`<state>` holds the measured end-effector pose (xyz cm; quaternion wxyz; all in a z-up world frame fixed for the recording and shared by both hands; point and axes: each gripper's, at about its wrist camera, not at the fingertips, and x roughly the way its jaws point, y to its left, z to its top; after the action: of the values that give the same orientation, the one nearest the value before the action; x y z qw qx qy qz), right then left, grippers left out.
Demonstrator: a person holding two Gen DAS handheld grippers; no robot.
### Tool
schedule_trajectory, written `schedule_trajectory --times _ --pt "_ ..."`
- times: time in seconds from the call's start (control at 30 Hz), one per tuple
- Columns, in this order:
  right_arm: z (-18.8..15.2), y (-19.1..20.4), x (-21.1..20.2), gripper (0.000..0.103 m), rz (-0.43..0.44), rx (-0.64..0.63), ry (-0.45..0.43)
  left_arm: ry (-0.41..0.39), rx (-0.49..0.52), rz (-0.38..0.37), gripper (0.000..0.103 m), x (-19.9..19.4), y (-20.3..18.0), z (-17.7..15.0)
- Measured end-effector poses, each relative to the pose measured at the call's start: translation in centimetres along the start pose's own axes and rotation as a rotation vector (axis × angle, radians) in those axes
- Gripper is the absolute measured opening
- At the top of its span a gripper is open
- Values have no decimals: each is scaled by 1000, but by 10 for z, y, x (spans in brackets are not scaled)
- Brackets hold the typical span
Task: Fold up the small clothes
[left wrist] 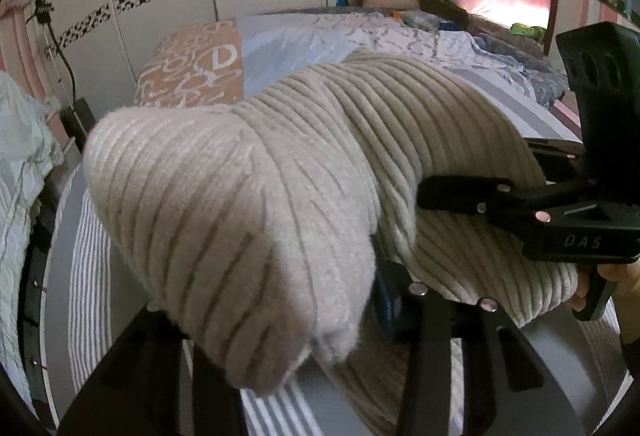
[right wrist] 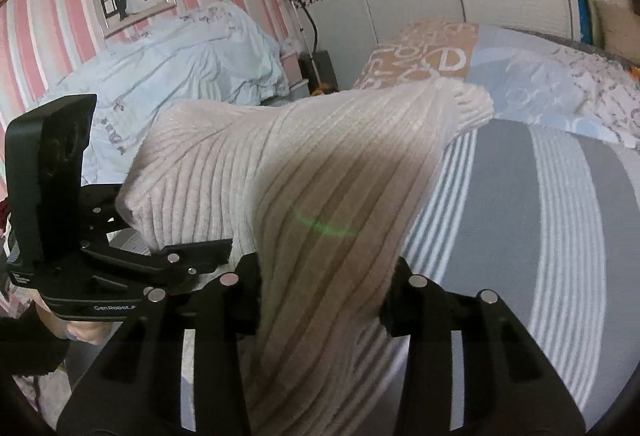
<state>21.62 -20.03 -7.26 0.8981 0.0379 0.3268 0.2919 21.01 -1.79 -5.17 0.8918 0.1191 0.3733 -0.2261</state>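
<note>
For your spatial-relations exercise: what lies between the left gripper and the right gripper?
A ribbed cream knit garment spans the gap, held up above the striped bedspread. The right wrist view shows the right gripper shut on it and the left gripper at its other end.

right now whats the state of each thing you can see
sweater: held up off the bed, bunched, not folded flat
left gripper: shut on sweater
right gripper: shut on sweater
bed cover: spread flat
duvet: crumpled in a heap
</note>
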Motion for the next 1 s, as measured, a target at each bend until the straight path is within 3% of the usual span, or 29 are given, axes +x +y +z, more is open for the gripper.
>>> schedule_trajectory --times 0.17,0.53,0.67,0.8,0.9,0.97,1.0 --pt "-12 -13 -39 42 -29 -2 -17 -11 70 -10 43 -11 -41 8" --pt "-65 -62 -109 43 -92 34 11 25 145 -27 43 9 -130 12" --pt "-86 -79 -116 43 -92 54 28 41 159 -18 43 27 -154 7" --pt "-109 -94 -102 45 -129 56 104 77 123 -20 44 53 -160 -3" --pt "-117 -100 -104 51 -112 94 110 68 88 -36 51 53 -157 -5" --pt "-118 -97 -105 66 -155 70 120 71 67 -32 63 50 -153 -9" --pt "-119 -94 -108 68 -183 55 128 67 56 -26 66 47 -151 -12"
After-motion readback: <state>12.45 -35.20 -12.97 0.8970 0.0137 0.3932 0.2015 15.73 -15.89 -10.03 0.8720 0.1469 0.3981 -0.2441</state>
